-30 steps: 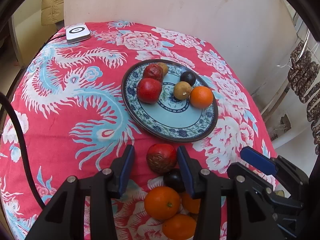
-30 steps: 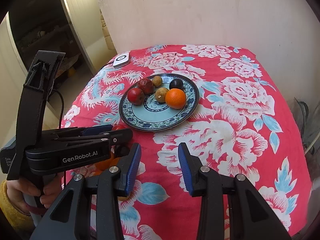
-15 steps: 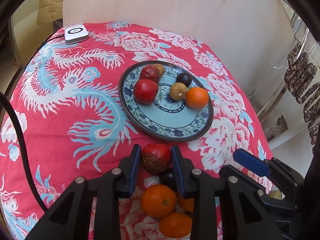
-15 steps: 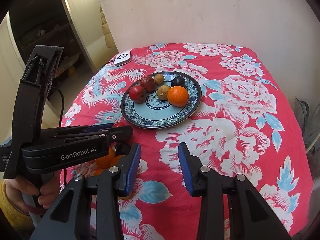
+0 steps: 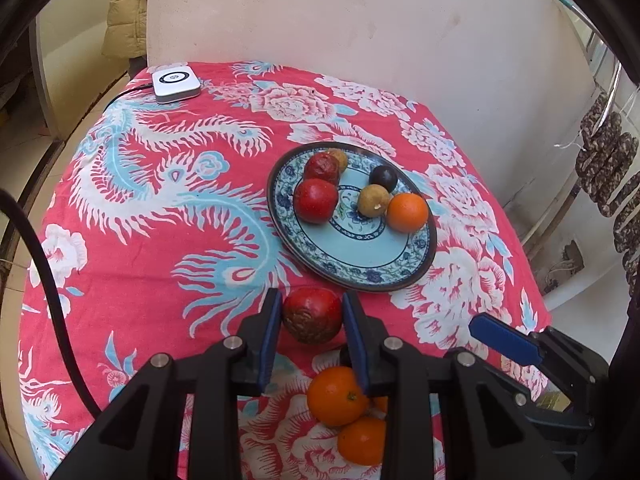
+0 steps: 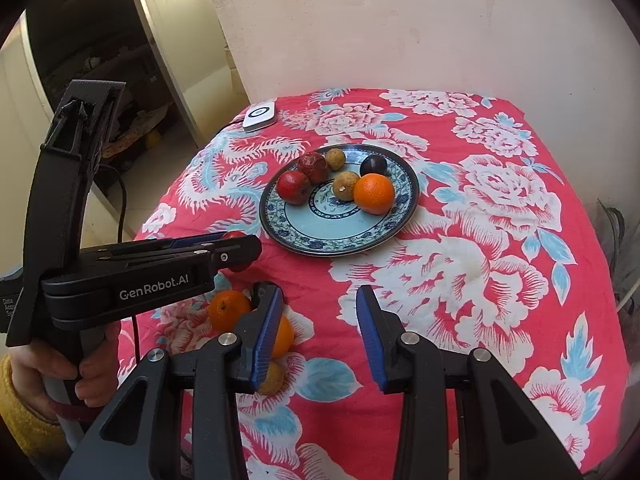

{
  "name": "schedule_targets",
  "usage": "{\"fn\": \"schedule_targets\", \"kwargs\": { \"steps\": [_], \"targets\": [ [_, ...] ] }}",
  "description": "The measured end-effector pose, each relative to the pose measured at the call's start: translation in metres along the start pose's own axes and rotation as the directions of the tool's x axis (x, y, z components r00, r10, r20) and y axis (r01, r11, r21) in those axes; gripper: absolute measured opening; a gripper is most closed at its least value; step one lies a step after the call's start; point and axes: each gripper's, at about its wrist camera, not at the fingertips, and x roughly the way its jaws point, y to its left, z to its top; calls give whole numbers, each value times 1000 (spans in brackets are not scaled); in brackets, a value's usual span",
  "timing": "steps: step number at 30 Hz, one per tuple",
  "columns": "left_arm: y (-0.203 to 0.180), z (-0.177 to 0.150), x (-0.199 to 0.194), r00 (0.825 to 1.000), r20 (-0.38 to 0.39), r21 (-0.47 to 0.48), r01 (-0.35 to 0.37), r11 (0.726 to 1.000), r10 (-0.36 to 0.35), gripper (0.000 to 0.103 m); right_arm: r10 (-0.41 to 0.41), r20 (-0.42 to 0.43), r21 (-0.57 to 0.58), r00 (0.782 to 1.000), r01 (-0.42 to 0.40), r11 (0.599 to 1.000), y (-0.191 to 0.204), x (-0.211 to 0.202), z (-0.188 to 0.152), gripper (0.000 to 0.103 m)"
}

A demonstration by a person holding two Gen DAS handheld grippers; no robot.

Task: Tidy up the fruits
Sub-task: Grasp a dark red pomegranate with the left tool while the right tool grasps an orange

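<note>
Roughly half done: six fruits on plate [image 5: 420, 268], left gripper [image 5: 312, 316] jaws clenched on red fruit [image 5: 314, 314] at its 6 o'clock, oranges [image 5: 338, 396] left on table [image 5: 140, 240], right gripper [image 6: 320, 328] jaws parted, empty.

Left wrist view is looking steeply down along its own fingers from the near table edge, close over the loose fruit. Right wrist view is sitting further right, angling down — taking in more tablecloth [image 6: 480, 240]. Both are sharing the blue patterned plate [image 5: 400, 276] and white device [image 5: 176, 85] — far corner.
</note>
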Motion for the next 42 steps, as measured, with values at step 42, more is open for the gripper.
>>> {"fn": "schedule_targets", "kwargs": {
  "steps": [42],
  "targets": [
    [2,3,-16,999,32,-13,-9,1000,9,32,163,-88,14,983,-163,987,7,23,-11,32]
  ]
}}
